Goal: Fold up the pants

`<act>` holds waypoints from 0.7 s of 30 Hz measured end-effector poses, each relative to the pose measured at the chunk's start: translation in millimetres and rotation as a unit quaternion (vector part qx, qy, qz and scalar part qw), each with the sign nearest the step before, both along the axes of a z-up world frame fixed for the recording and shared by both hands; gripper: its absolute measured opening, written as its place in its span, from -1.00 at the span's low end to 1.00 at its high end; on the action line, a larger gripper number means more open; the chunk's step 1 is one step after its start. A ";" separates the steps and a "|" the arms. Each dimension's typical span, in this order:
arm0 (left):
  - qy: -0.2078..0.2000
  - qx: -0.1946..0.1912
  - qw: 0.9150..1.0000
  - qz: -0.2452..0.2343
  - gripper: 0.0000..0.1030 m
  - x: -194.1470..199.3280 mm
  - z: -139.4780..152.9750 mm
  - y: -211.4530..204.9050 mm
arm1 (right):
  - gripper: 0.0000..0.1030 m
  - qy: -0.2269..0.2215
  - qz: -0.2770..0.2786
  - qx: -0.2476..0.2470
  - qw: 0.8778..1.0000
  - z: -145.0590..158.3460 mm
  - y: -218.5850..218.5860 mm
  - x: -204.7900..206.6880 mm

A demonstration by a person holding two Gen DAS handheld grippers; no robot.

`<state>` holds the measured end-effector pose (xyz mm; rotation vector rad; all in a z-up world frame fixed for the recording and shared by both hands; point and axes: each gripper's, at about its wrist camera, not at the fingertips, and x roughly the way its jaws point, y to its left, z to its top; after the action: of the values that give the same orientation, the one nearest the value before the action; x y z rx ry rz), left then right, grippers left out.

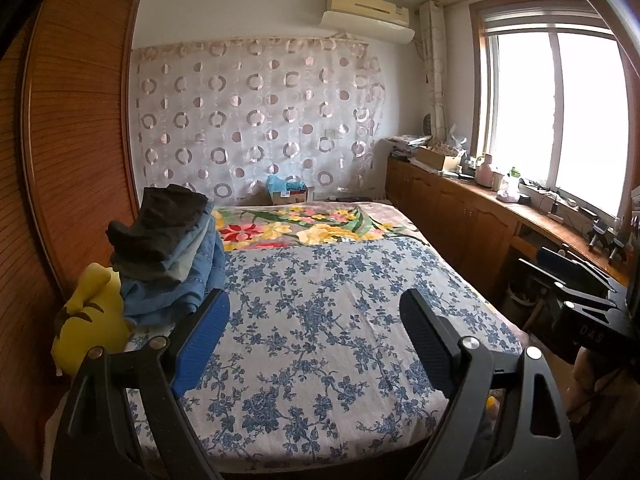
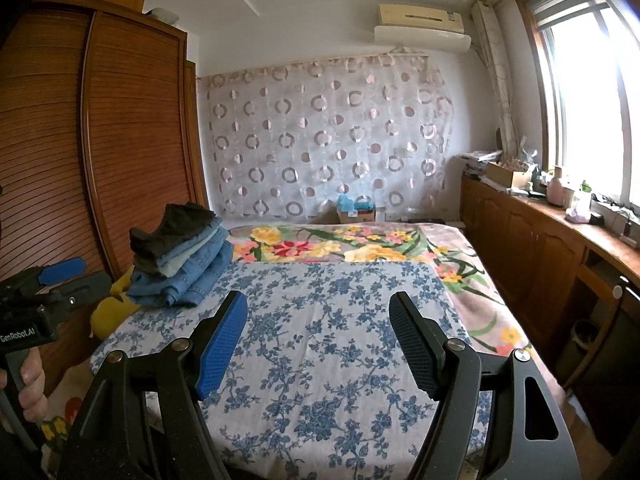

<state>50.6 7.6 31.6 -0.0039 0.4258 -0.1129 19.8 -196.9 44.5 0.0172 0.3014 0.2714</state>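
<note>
While both tools hang above the foot of a bed (image 1: 320, 360), the left gripper (image 1: 316, 320) stands wide open with nothing between its blue pad and its black one; the right gripper (image 2: 318, 320) is likewise spread apart and empty, its jaws over the blue-flowered sheet (image 2: 320, 360). Folded pants (image 1: 168, 256) sit in a stack at the left edge of the mattress, dark pairs on top and blue denim beneath, just beside a yellow plush toy (image 1: 90, 320) and near the slatted wooden wardrobe (image 1: 80, 120); neither tool touches the pile. Beyond the sheet lies a blanket with red and yellow flowers (image 2: 340, 248); a circle-patterned curtain (image 2: 328, 140) covers the far wall below an air conditioner (image 2: 420, 24). A person's hand (image 2: 30, 384) grips the left tool's handle at the left edge of the right wrist view; a cluttered wooden counter (image 2: 560, 220) runs under the window (image 1: 560, 112).
</note>
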 end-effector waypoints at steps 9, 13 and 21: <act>0.000 0.001 1.000 0.000 0.70 -0.9 0.4 0.8 | 0.46 0.003 0.000 0.003 1.000 -2.2 -3.4 2.7; 0.000 0.002 1.000 -0.001 0.70 -1.2 0.8 0.8 | 0.46 0.005 0.001 0.004 1.000 -2.3 -5.4 4.0; 0.000 0.000 1.000 0.000 0.70 -1.1 0.3 0.5 | 0.46 0.005 0.002 0.004 1.000 -2.5 -6.2 4.6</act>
<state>49.5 8.0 31.9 -0.0040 0.4255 -0.1125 24.4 -203.1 42.0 0.0269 0.3107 0.2766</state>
